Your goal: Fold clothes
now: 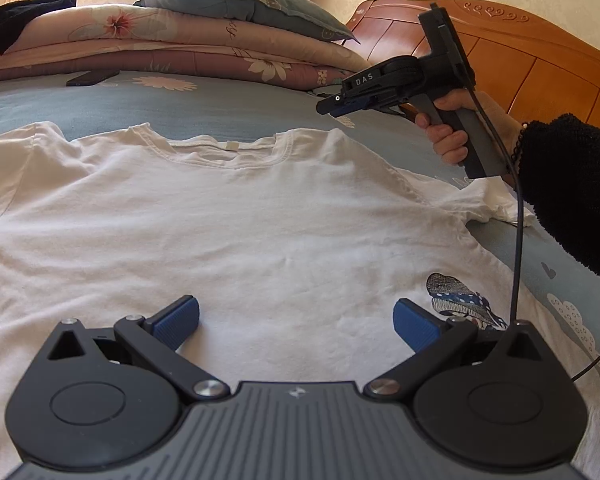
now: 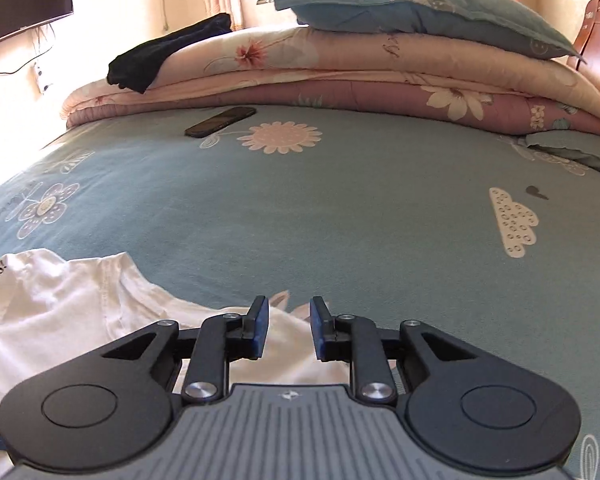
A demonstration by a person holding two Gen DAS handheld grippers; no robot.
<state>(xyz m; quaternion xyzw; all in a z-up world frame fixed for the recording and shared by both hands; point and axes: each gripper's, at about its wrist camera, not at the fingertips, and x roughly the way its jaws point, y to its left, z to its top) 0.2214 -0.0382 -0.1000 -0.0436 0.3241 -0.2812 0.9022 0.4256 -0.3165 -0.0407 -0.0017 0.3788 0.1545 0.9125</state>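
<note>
The white T-shirt lies spread flat, front up, on the bed, its collar toward the stacked quilts and its hem toward your near edge; one sleeve is bunched at the headboard side. No fold appears made yet, so I judge the step to be laying out and smoothing before the first fold. Your left hand-held gripper hangs over the lower chest with its jaws wide and nothing between them. Your right hand-held gripper is held above the shoulder by the bunched sleeve, jaws narrow and empty. The next move likely calls for straightening that sleeve, then pinching shoulder and hem on one side. A phone lies well apart near the quilts; the trailing cable crosses the sleeve and could snag the cloth.
</note>
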